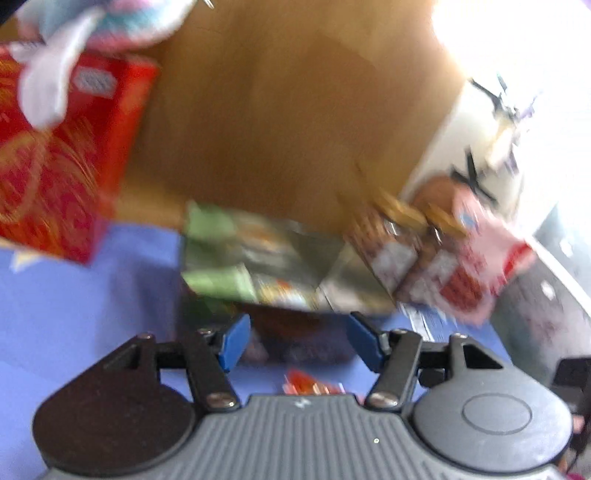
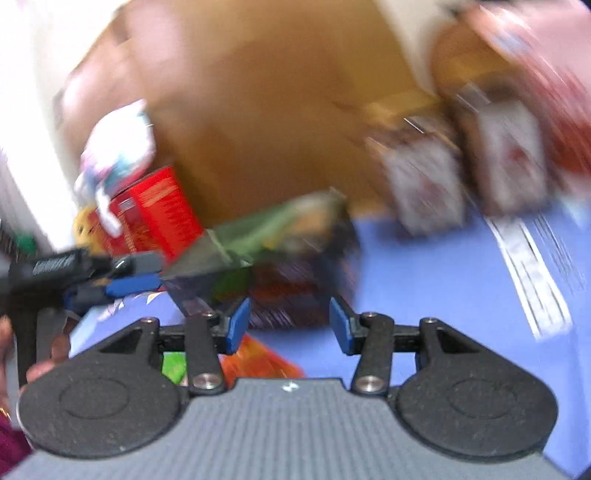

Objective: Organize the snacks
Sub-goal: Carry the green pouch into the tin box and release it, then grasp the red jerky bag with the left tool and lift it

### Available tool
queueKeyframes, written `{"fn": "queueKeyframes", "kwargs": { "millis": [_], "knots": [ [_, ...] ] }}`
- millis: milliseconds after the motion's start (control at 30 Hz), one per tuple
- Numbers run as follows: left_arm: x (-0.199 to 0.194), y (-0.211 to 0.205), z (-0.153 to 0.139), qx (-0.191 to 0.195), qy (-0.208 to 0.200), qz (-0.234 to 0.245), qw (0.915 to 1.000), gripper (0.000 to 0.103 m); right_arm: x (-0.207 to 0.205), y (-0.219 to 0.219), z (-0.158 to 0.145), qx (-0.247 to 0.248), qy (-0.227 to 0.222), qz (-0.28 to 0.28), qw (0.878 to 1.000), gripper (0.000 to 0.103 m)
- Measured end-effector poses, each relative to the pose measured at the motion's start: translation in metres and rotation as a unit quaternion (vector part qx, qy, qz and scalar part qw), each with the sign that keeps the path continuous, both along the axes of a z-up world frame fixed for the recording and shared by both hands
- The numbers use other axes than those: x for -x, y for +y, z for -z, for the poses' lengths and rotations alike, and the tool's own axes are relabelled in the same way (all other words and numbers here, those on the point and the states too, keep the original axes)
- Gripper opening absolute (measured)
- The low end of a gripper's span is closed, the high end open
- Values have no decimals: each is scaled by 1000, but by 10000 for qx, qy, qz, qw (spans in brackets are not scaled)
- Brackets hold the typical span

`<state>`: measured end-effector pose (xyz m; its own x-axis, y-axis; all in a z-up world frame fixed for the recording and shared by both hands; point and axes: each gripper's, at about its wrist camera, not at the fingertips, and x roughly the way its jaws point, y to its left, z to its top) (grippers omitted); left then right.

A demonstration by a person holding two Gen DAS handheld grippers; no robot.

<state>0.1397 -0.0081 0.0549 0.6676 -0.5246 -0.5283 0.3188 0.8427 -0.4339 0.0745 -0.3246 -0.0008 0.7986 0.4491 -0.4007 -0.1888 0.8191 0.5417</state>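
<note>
- Left hand-held gripper (image 1: 298, 343): blue pads spread apart, nothing pinched; a dark snack packet (image 1: 306, 347) seen in the gap beyond the pads, apart from them as far as the blur allows.
- Right hand-held gripper (image 2: 290, 325): blue pads likewise spread, gripping nothing; same dark packet (image 2: 295, 295) lying just past the tips.
- Both views heavily smeared; fine print on every wrapper unreadable.
- Green and silver foil snack bag (image 1: 243, 258) resting on top of the dark packet, middle of the scene, on the blue cloth (image 1: 74, 302) covering the desk.
- Red box with gold pattern (image 1: 62, 166) at far left, standing tilted in the left wrist view; pale plush toy (image 1: 92, 29) draped over its top.
- Same red box (image 2: 155, 218) seen left of centre from the right wrist, with the plush toy (image 2: 118, 155) above and something yellow (image 2: 85, 225) beside it, too blurred to name.
- Red-and-white snack packs (image 1: 443, 258) upright at far right, in front of a brown cardboard wall (image 1: 277, 110).
- Orange wrapper (image 2: 258, 358) near, just below the right pads; small green item (image 2: 173, 365) beside it.
- Left hand-held gripper also visible at the left edge of the right wrist view (image 2: 122, 280), held by a hand (image 2: 48, 354).
</note>
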Motion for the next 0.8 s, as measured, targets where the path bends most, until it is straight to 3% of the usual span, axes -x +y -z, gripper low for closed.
{"fn": "queueKeyframes", "kwargs": {
  "millis": [100, 200, 300, 333, 367, 467, 633, 800],
  "knots": [
    [-7, -21, 21, -220, 335, 195, 9990, 62, 6, -13, 19, -510, 387, 49, 9979, 50],
    [-22, -30, 41, -307, 853, 324, 9954, 65, 1, -5, 22, -570, 434, -180, 9973, 48],
    [-22, -33, 50, -240, 993, 337, 9942, 63, -15, 10, 31, -609, 726, -440, 9945, 36],
    [-21, -34, 49, -208, 1032, 356, 9938, 52, -19, 17, 36, -648, 806, -586, 9929, 24],
    [-21, -39, 50, -146, 1086, 443, 9930, 51, -19, 21, 38, -631, 814, -628, 9927, 22],
    [-13, -55, 49, -312, 1074, 611, 9918, 45, -10, 13, 32, -494, 648, -258, 9963, 21],
    [-4, -108, 47, -341, 1125, 1180, 9860, 42, 18, -33, 33, -817, 536, 376, 9945, 20],
    [24, -161, 42, -464, 1027, 1834, 9766, 42, 68, -64, 35, -530, 431, 802, 9944, 26]
  ]
}}
